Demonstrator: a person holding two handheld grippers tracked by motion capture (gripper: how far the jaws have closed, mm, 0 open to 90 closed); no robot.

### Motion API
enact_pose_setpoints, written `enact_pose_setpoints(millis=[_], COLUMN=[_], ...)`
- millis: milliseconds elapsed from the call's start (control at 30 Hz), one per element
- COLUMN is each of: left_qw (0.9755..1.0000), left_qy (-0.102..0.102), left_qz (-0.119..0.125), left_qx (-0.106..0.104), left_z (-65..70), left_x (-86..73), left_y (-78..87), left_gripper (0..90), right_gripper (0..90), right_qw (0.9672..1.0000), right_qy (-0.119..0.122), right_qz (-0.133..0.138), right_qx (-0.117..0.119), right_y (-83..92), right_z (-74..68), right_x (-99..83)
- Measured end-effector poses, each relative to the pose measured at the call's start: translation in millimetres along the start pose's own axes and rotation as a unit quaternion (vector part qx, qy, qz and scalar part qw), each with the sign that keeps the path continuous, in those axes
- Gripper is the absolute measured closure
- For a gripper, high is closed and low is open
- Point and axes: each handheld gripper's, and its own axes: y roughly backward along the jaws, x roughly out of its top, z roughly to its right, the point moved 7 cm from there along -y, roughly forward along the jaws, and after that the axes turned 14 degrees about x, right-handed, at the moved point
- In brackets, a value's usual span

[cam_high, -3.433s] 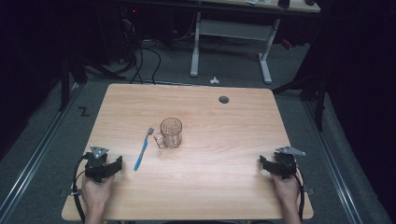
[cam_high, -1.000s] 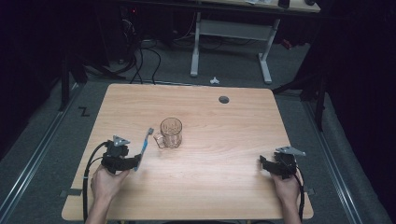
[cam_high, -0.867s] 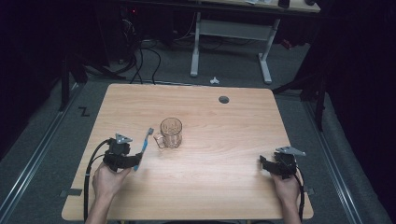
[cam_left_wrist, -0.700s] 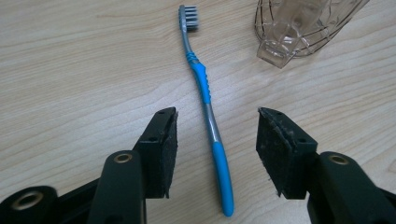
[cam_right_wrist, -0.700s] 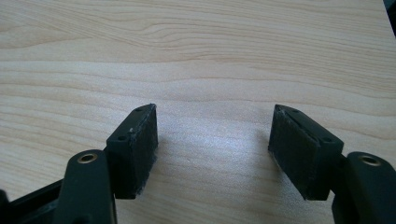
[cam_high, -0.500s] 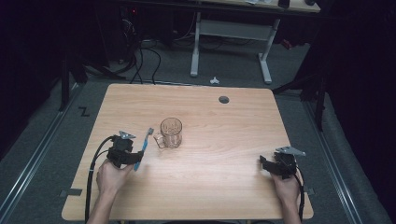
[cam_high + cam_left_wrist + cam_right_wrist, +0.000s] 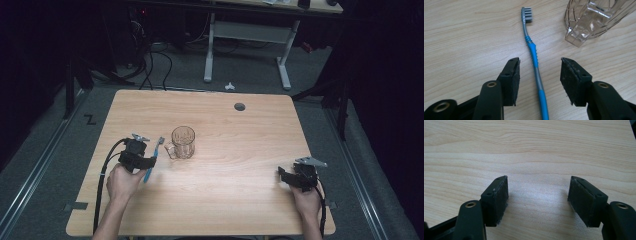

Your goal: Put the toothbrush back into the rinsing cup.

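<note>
Blue toothbrush point(image 7: 536, 65) now between left gripper point(image 7: 539, 75) jaws, just narrowed, apparently untouched; right gripper point(image 7: 537, 195) wide, unmoved

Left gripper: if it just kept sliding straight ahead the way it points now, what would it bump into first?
Probably nothing solid at first: the left gripper straddles the blue and grey plastic toothbrush, whose handle lies between its open jaws untouched. The clear ribbed glass mug sits ahead and to the side; its right jaw might clip it, though depth is unclear.

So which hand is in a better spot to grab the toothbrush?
Left. The left gripper already has its open jaws on either side of the toothbrush handle, beside the glass mug. The right gripper sits far away near the table's other edge.
</note>
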Motion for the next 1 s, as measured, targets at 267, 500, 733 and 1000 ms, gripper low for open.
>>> enact_pose_setpoints(millis=[267, 500, 733, 1000], left_qw=[0.9999, 0.9998, 0.9994, 0.9988], left_qy=[-0.006, -0.008, -0.01, -0.009], left_qz=[-0.01, -0.017, -0.03, -0.044], left_qx=[0.006, 0.01, 0.014, 0.018], left_z=[0.7, 0.7, 0.4, -0.5], left_x=[6.3, 11.1, 15.1, 19.9], left_y=[-2.6, -6.6, -12.3, -20.0], left_gripper=[50.2, 50.2, 50.2, 50.0], right_gripper=[32.8, 32.8, 32.8, 32.8], right_qw=[1.0, 1.0, 1.0, 1.0], right_qy=[0.0, 0.0, -0.001, -0.001], right_qz=[0.0, 0.0, 0.0, 0.001], right_qx=[0.0, 0.0, 0.001, 0.001], right_y=[0.0, 0.1, 0.1, 0.2], right_z=[0.1, 0.1, 0.2, 0.4], right_x=[0.0, 0.0, 0.0, 0.1])
